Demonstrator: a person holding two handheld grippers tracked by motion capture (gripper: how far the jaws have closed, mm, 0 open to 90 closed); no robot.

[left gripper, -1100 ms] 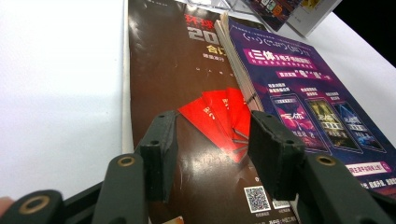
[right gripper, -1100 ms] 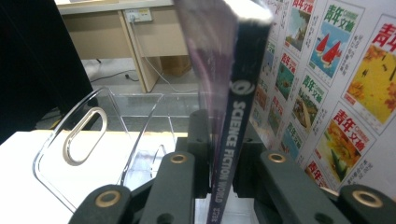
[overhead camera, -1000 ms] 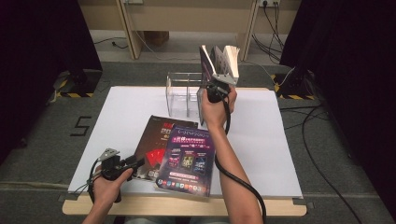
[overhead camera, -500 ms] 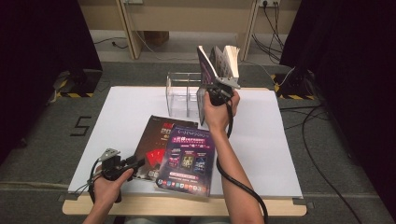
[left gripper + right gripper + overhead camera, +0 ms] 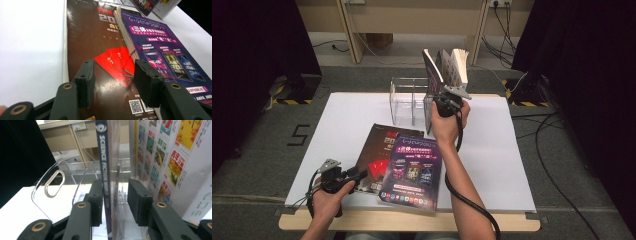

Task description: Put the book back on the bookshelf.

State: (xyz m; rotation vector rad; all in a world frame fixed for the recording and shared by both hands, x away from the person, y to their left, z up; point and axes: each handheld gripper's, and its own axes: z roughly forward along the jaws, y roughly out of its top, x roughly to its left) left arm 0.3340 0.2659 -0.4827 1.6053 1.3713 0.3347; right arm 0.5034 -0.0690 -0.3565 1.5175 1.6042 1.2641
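A clear acrylic rack (image 5: pixel 404 100) stands at the back of the white table (image 5: pixel 512 150). A dark science fiction magazine (image 5: pixel 434 70) (image 5: pixel 103 157) stands upright in it, beside a white magazine with colourful covers (image 5: pixel 458 65) (image 5: pixel 175 157). My right gripper (image 5: pixel 441 97) (image 5: pixel 116 195) straddles the dark magazine's spine. Its jaws have just been opening, and the right-hand pad stands off the magazine. At the near left my left gripper (image 5: pixel 357 176) (image 5: pixel 113 75) hovers open over a dark brown magazine (image 5: pixel 379 150) (image 5: pixel 100 37). A purple magazine (image 5: pixel 412 167) (image 5: pixel 160 50) overlaps it.
A rack divider with an oval hole (image 5: pixel 53 182) rises left of the held spine. Cables trail from both grippers. Black curtains flank the table, and wooden furniture legs and floor cables lie behind it. Bare white tabletop spreads at the far left and right.
The right gripper's jaws stand wider around the upright magazine than a second ago. Both hands stay nearly where they were.
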